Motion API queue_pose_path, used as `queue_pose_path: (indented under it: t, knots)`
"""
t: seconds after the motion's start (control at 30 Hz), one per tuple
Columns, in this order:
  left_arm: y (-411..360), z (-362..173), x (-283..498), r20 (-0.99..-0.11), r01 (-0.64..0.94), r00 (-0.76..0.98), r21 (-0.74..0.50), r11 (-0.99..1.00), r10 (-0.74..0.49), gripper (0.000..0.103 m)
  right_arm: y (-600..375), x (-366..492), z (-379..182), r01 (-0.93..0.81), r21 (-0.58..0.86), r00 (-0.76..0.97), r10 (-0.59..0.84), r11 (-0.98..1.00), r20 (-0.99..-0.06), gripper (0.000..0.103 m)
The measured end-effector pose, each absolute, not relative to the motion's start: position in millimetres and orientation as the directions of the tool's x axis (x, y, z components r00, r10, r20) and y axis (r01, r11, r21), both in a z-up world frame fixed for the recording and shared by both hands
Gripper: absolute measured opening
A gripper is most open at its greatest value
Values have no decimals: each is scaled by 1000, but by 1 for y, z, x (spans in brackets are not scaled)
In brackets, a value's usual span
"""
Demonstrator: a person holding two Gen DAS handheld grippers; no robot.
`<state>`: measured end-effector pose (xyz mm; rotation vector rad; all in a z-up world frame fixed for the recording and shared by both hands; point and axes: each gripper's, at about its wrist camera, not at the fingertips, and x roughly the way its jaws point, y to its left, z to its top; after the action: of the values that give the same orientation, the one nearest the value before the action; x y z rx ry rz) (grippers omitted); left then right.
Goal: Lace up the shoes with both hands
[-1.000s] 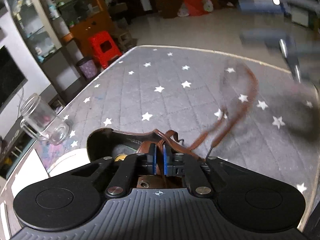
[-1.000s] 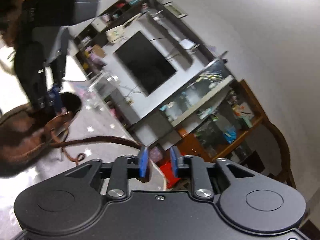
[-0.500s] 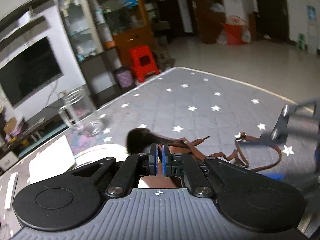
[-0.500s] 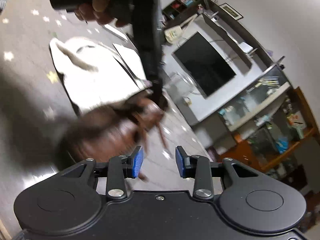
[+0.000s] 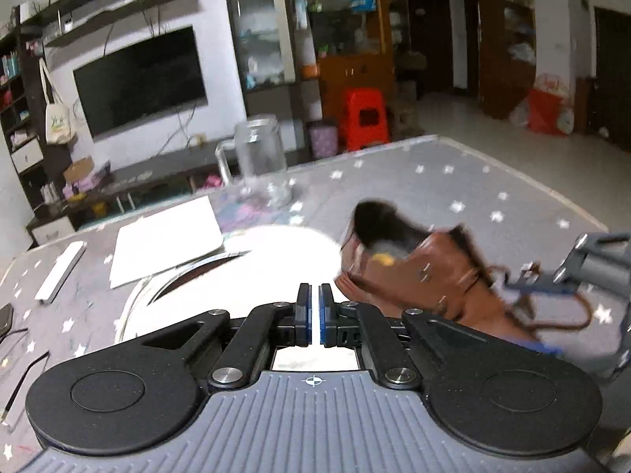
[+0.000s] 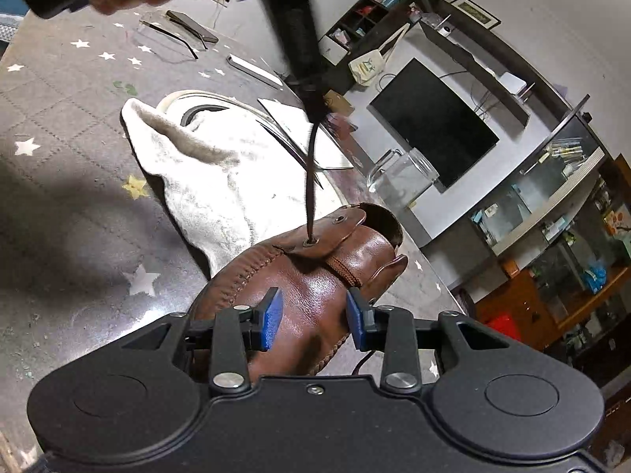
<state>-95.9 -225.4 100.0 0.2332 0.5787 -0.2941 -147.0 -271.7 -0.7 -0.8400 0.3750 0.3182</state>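
A brown leather shoe (image 6: 315, 276) lies on the star-patterned grey table, its opening pointing away; it also shows, blurred, in the left wrist view (image 5: 426, 276). A brown lace (image 6: 311, 181) runs taut from an eyelet on the shoe's left flap up into my left gripper (image 6: 315, 114), which is shut on it above the shoe. In the left wrist view its pads (image 5: 314, 311) are closed with a thin gap, and the lace is not visible between them. My right gripper (image 6: 313, 317) is open, its blue pads straddling the shoe's toe. It shows at the right edge of the left wrist view (image 5: 552, 287).
A white towel (image 6: 221, 173) lies on a white plate (image 5: 276, 260) left of the shoe. A glass mug (image 5: 260, 165), a white sheet of paper (image 5: 165, 240), a white bar (image 5: 59, 272) and thin cables stand around on the table.
My left gripper has risen and pulled the lace taut through the eyelet. My right gripper has let go of the lace, opened wider and come down over the shoe's toe.
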Motion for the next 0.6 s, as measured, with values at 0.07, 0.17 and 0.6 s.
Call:
queue_pose_path:
  t: [0.07,0.17,0.6]
  knots:
    - [-223,100,-93,-582,337,791,154,929,-190,4,-275,-144,-2,-413,-654,889,124,633,-442,37]
    - [-223,102,-92,-586,348,790,184,919,-182,12,-280,-140,-4,-409,-648,889,122,642,-441,37]
    - [-281,118,-89,-567,515,748,165,841,-346,31,-300,-121,-13,-392,-620,891,114,680,-439,33]
